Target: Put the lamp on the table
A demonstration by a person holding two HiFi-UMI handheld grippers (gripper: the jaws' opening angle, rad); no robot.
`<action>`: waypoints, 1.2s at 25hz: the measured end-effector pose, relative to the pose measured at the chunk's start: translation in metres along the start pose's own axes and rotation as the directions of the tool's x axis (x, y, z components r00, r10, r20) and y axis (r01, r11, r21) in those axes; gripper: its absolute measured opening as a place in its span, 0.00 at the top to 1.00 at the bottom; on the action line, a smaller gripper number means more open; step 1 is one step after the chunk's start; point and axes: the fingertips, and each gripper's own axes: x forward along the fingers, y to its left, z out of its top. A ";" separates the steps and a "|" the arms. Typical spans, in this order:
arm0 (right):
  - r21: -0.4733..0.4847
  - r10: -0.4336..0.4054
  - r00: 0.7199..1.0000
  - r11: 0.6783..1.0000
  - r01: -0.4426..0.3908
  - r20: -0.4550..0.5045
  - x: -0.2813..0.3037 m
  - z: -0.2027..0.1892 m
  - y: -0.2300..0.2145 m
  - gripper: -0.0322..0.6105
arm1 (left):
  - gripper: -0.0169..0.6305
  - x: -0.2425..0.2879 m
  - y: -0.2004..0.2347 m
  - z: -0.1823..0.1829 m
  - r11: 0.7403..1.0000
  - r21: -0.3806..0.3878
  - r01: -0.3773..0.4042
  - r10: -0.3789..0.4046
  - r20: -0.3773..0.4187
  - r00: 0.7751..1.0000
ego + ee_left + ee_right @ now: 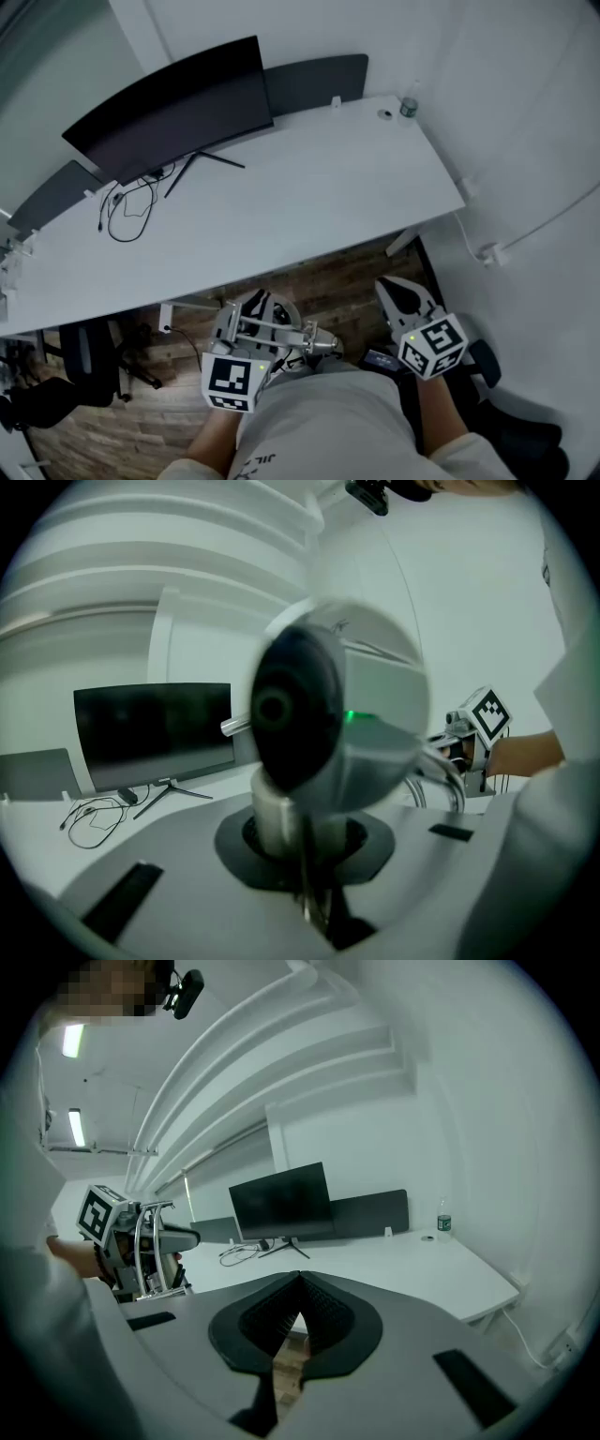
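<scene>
1. Left hand-held gripper is clamped narrow on the lamp. In the left gripper view a pale round post of the lamp sits between the pads, with the head just above them.
2. The lamp is not on the desk yet. It hangs in my grip off the desk's near edge, over the wood floor, close to my body.
3. Right hand-held gripper is empty. Its jaw tips meet with nothing between them. It sits off the near edge towards the right corner.
4. Handling, my read: silver metal, so stiff and probably slick against the pads. The head looks bulky against the thin rods, so I expect it to be top-heavy and to want to rotate in the grip.
5. Any arm joints may swing when I lift. I can't tell from here how tight they are.
6. Best hold is low on the post, where I have it. Avoid the head and the thin rods.
7. The monitor and cable take the far left of the desk, and a bottle stands at the far right corner. The middle and the near right look bare, so I'd set it down there, base flat.
</scene>
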 end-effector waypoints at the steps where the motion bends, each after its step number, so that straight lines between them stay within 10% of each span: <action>1: 0.008 0.010 1.000 1.000 -0.010 0.007 0.000 0.001 -0.002 0.90 | 0.92 0.002 0.000 0.001 1.000 -0.002 -0.004 0.004 0.002 1.000; 30: 0.058 0.031 0.999 0.998 -0.029 -0.021 0.026 -0.001 -0.092 0.90 | 0.92 0.095 0.000 0.017 0.999 -0.039 -0.010 0.009 -0.019 1.000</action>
